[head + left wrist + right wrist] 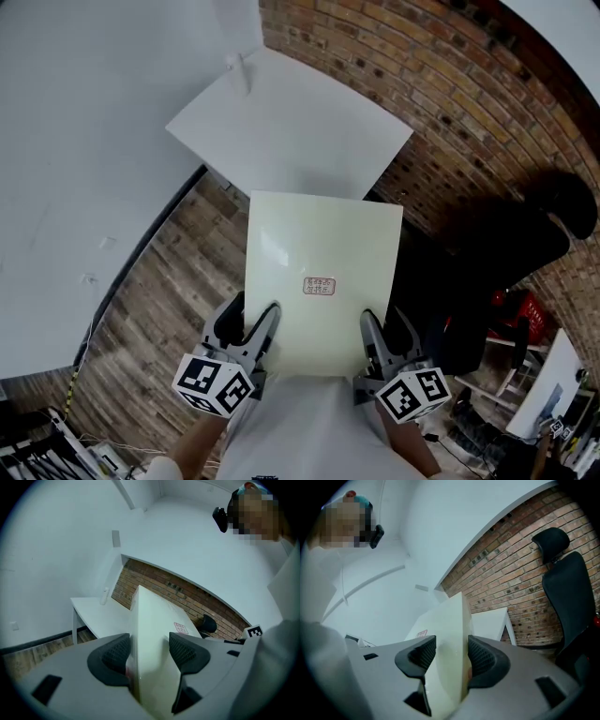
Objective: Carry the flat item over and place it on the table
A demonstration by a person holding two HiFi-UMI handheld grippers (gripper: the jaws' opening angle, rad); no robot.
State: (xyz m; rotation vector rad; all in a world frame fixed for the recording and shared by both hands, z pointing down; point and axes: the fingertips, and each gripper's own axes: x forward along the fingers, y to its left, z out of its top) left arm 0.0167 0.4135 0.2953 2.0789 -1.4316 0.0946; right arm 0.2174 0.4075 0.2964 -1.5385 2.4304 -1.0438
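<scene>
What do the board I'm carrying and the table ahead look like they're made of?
Pale board: likely rigid plastic or coated sheet; cream, slightly glossy, unbent though held at one edge. White table: probably laminate or painted wood; matte, even white top.

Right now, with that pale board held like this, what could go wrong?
The left gripper and right gripper pinch the board only at its near edge, so it could tilt or slip out. The black chair stands on the right; the board's corner might catch it on the way to the table.
</scene>
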